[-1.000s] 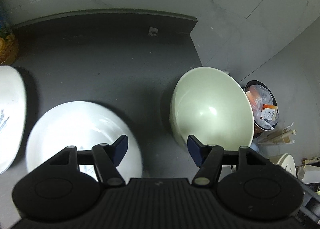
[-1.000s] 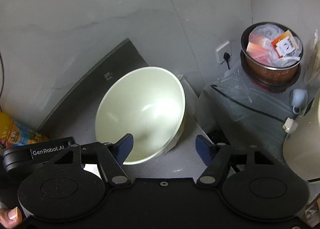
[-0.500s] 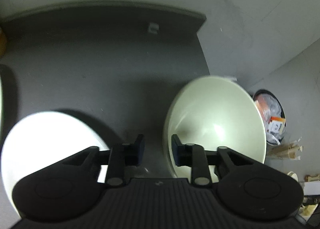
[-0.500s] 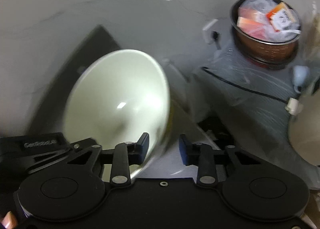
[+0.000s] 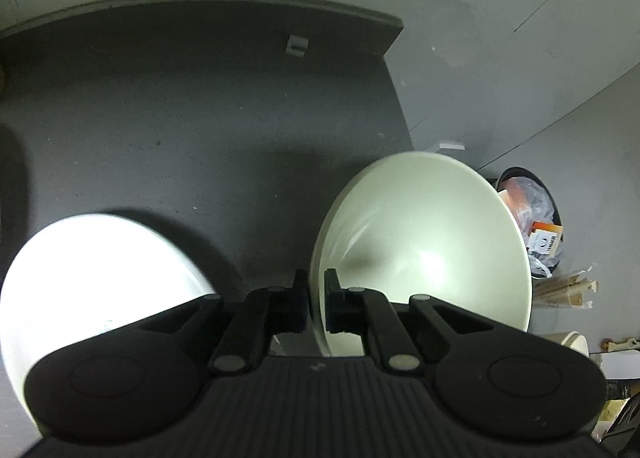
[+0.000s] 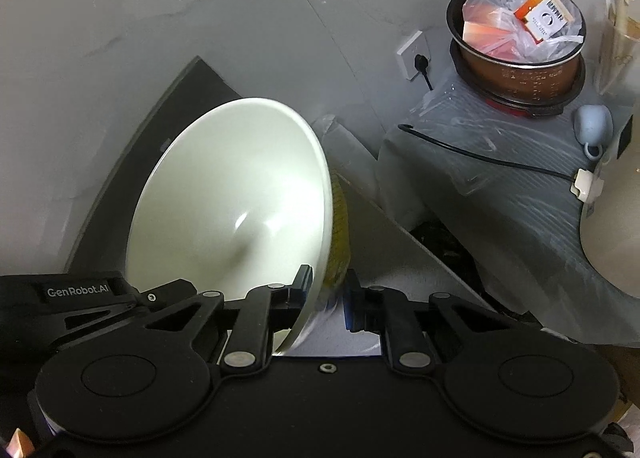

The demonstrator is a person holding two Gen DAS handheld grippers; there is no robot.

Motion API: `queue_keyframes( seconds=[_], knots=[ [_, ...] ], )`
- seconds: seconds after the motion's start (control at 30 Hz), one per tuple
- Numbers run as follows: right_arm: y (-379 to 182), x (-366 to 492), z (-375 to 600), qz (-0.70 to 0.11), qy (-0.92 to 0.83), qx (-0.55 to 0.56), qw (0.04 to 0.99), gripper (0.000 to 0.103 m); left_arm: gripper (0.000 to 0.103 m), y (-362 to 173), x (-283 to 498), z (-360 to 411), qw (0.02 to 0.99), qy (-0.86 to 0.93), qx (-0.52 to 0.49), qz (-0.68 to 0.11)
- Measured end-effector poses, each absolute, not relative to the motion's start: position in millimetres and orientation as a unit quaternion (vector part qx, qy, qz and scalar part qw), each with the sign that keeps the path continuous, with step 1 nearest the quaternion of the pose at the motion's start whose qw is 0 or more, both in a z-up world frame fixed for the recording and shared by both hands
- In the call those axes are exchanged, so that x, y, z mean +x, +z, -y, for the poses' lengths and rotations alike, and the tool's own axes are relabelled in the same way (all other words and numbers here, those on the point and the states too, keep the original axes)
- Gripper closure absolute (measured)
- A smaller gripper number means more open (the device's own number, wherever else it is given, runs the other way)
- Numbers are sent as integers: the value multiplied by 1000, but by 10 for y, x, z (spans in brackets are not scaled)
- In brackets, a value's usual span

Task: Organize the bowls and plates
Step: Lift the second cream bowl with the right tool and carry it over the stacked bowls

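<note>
A large pale green bowl point(image 5: 424, 254) sits at the right edge of the dark counter point(image 5: 200, 117). My left gripper point(image 5: 316, 306) is shut on the bowl's left rim, one finger outside and one inside. My right gripper point(image 6: 326, 298) is shut on the bowl's point(image 6: 232, 201) right rim, with its yellow outer wall against the right finger. A white plate point(image 5: 100, 278) lies on the counter to the left of the bowl, partly hidden behind the left gripper's body.
A cooker pot point(image 6: 516, 37) holding plastic bags stands on a covered surface point(image 6: 500, 185) to the right, beyond the counter edge. A wall socket with a black cable point(image 6: 416, 57) is on the wall. A pale blue mug point(image 6: 592, 129) lies near the pot.
Both grippers moved forward and closed from wide open onto opposite rims of the green bowl. The bowl now looks tilted in both views.
</note>
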State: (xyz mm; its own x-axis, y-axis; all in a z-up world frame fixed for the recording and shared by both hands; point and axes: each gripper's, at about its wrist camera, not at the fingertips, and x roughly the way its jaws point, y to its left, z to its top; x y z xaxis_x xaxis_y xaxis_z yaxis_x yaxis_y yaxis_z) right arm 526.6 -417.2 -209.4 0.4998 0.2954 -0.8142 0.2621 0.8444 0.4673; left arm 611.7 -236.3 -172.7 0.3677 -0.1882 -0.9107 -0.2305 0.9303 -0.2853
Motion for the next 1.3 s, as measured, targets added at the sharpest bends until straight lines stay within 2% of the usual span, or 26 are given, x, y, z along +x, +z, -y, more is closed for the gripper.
queue_keyframes(
  seconds=[0.47,1.3],
  knots=[
    [-1694,4804,3945,-475,11,276,835,87,98,-1339,5698,2067,816,-5,-193,-546],
    [-1325,3879,3635,-456,14,277,846,87,98,-819,4674,1707,831,-31,-181,-525]
  ],
)
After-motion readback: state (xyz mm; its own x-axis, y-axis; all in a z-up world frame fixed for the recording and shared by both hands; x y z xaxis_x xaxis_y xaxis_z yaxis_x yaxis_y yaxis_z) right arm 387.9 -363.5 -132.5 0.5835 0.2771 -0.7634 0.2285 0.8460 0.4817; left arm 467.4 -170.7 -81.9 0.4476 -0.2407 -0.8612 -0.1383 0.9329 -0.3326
